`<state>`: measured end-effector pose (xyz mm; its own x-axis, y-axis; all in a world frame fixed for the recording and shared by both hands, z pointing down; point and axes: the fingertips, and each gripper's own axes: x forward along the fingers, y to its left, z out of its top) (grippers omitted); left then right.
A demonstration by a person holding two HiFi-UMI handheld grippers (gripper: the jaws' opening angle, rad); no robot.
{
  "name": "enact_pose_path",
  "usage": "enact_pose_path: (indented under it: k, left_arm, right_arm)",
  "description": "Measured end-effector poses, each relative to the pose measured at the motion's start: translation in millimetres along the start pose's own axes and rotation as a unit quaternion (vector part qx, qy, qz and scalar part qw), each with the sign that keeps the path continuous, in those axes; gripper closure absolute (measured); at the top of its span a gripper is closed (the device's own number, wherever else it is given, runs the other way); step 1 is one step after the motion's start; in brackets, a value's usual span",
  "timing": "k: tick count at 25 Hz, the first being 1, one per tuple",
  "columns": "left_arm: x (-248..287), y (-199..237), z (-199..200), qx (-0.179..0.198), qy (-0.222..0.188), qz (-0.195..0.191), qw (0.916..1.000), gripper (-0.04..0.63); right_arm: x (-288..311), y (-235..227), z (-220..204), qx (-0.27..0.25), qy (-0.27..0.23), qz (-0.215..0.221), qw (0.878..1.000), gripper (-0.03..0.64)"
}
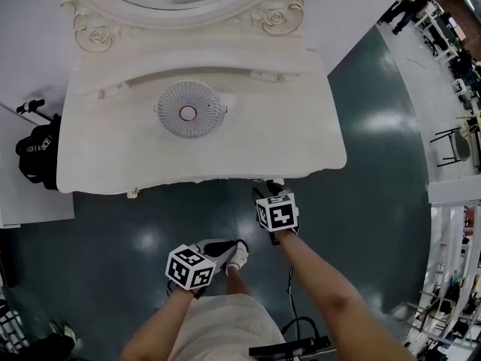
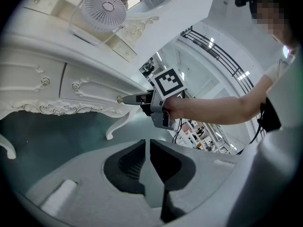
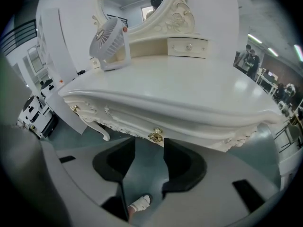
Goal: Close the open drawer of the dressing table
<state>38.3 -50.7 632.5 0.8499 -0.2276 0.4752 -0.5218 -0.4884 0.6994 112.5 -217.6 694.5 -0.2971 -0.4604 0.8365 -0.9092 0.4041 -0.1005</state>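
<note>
While the person stands close in front of the dressing table (image 1: 301, 138), both arms are held out over the dark green floor (image 1: 376, 164). The right gripper (image 3: 149, 148) is up at the table's front edge, angled downwards, its marker cube showing just below the overhanging top in the head view. Its jaws stand wide apart with nothing gripped. The small gold knob (image 3: 155, 135) sits just ahead of the gap, and the pads are not on it.

The drawer (image 3: 135, 122) that carries that knob lies right of the middle of the carved front. From here it looks pushed in, flush under the tabletop's lip, and in the head view nothing juts out past the edge.

The left gripper (image 2: 147, 143) hangs further back, well apart from the table, by the person's thigh and above a white shoe (image 1: 228, 254). Its jaws are drawn together to a thin slit with nothing between them. Its camera looks across at the other hand, whose gripper tips reach the knob on the drawer front.

On the tabletop a small round fan (image 1: 189, 110) stands left of centre, clear of the front edge. Behind it rises the oval mirror (image 3: 137, 8) in its scrolled frame — with a little upper drawer (image 3: 188, 47) at its foot.
</note>
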Motion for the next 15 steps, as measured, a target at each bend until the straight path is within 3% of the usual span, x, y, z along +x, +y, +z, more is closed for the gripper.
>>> enact_pose_path:
  k: [15]
  left_arm:
    - [-25, -6, 7, 0.019, -0.014, 0.003, 0.9997, 0.577]
  right_arm:
    - [-44, 26, -5, 0.022, -0.028, 0.010, 0.999, 0.425]
